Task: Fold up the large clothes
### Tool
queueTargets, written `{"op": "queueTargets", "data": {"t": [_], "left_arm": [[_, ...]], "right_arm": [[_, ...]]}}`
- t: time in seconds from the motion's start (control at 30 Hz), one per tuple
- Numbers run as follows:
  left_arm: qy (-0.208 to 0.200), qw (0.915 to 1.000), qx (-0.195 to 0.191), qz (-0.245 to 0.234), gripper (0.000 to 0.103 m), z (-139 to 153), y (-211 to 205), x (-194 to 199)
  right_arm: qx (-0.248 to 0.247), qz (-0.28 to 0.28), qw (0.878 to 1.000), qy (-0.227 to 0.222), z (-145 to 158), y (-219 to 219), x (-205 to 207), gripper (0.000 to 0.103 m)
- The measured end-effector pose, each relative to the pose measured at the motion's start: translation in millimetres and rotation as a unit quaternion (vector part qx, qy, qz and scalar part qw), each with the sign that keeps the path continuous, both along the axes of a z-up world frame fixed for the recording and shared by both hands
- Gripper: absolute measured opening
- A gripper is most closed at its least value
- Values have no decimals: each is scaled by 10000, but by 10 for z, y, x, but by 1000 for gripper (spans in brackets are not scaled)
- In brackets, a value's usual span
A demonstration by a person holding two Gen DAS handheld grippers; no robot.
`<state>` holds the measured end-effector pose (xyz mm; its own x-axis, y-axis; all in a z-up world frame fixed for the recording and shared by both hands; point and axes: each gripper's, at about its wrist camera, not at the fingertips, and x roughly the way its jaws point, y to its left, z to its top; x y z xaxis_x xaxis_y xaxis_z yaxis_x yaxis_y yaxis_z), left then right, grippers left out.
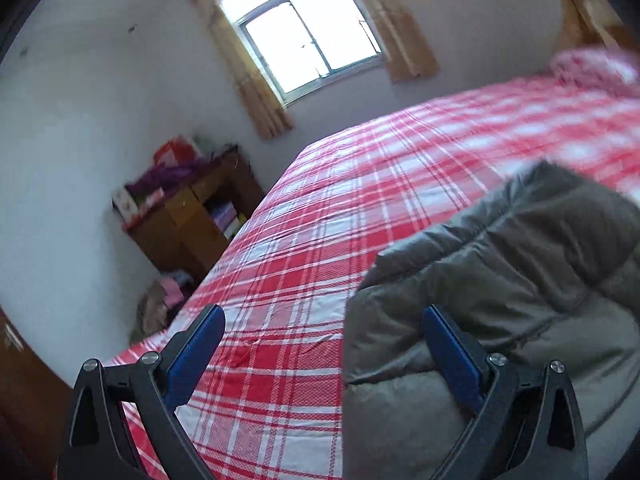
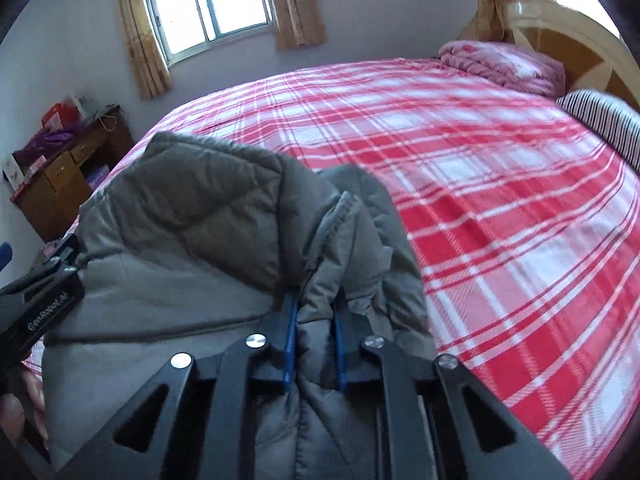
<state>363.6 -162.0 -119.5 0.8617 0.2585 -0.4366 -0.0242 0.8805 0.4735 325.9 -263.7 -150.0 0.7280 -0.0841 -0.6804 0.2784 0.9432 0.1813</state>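
A grey padded jacket [image 2: 192,216] lies bunched on the bed's near side, over the red-and-white checked sheet [image 2: 480,184]. My right gripper [image 2: 316,304] is shut on a ridge of the jacket's fabric, with the blue pads pinching it from both sides. In the left wrist view the same jacket [image 1: 520,264] fills the lower right. My left gripper [image 1: 322,316] stands wide open at the jacket's left edge. Its right finger [image 1: 448,344] rests against the jacket and its left finger [image 1: 200,340] hangs over the sheet. The left gripper's body [image 2: 40,304] shows at the right wrist view's left edge.
A folded pink quilt [image 2: 504,64] and a striped pillow [image 2: 608,124] lie by the wooden headboard [image 2: 568,36]. A brown cabinet [image 1: 192,216] piled with boxes and cloth stands left of the bed under a curtained window [image 1: 308,36].
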Motion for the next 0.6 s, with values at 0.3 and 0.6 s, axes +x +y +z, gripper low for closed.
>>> {"op": "queueTargets", "data": {"t": [0.3, 0.6], "left_arm": [[-195, 9995, 238, 82, 99, -265, -108, 31], [-27, 9999, 4, 107, 100, -408, -34, 141]], "right_arm": [[136, 64, 9999, -70, -225, -105, 33, 17], [28, 102, 9999, 50, -273, -82, 75, 18]]}}
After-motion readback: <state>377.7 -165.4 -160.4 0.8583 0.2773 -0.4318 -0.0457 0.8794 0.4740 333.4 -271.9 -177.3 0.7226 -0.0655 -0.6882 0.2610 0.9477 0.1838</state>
